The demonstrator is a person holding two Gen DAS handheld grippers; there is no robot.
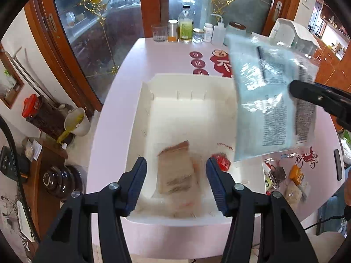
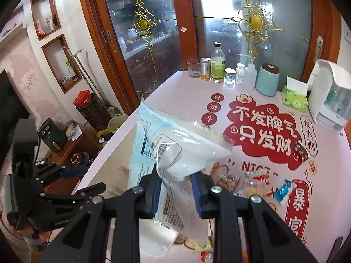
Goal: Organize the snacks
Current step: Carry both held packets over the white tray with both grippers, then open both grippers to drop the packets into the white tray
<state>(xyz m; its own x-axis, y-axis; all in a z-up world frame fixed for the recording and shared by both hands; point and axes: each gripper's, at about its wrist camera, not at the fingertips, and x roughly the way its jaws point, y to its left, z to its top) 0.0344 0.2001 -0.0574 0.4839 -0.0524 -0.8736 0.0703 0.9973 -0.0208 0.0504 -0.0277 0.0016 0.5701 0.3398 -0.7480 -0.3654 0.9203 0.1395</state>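
A white divided box [image 1: 140, 109] lies on the pink table. A tan snack pack [image 1: 175, 171] and a small red packet [image 1: 222, 161] lie inside it. My left gripper [image 1: 176, 184] is open and empty, above the box's near end. My right gripper [image 2: 176, 192] is shut on a light blue snack bag [image 2: 175, 151]. In the left wrist view the bag [image 1: 267, 100] hangs in the air over the box's right edge, held by the right gripper [image 1: 294, 89]. The left gripper [image 2: 72, 179] also shows at the left of the right wrist view.
Loose snacks [image 1: 294, 179] lie on the table right of the box, also in the right wrist view [image 2: 254, 182]. Bottles, jars and a glass [image 1: 184, 30] stand along the table's far edge. A tissue pack [image 2: 295, 97] and a white dispenser [image 2: 329, 100] stand far right.
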